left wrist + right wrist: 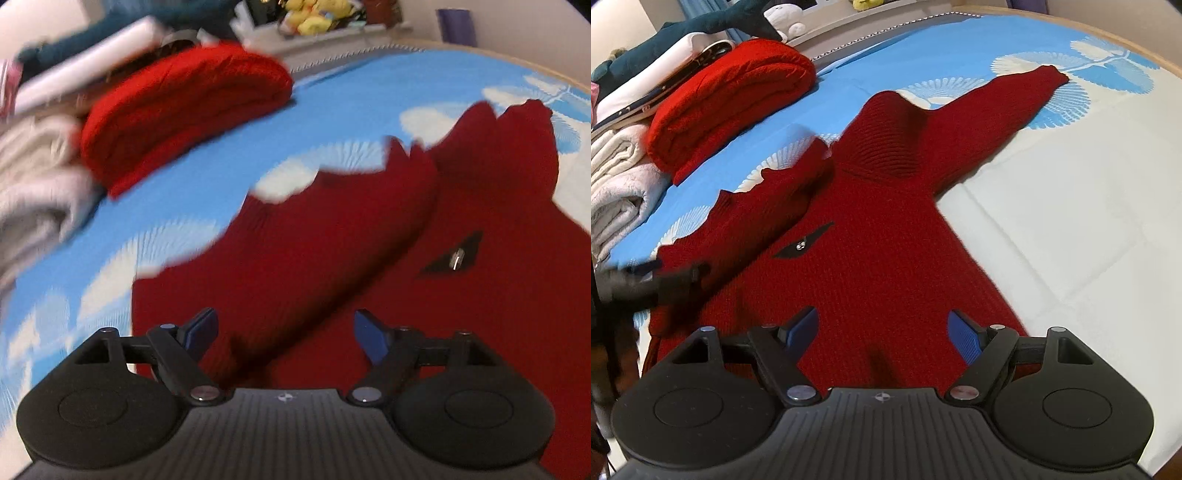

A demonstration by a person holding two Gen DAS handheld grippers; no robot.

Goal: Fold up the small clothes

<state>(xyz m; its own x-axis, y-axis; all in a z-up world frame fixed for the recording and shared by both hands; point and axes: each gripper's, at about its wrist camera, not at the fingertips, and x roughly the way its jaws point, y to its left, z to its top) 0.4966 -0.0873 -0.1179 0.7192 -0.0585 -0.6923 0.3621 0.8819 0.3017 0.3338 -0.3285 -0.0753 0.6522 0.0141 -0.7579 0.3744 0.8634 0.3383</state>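
Blue-white bedspread (1052, 221); dark red sweater (886, 258) (chest emblem, no legible writing); both hand-held grippers (286, 334) (882, 332) wide apart, empty.

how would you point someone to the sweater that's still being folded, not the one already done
Start at the bed cover, blue with white fan prints. Along its left side runs a stack of folded laundry, including a bright red folded knit. The one you want is the dark red sweater lying flat in the middle: ribbed high neck, one sleeve stretched out, a small black patch on the chest.
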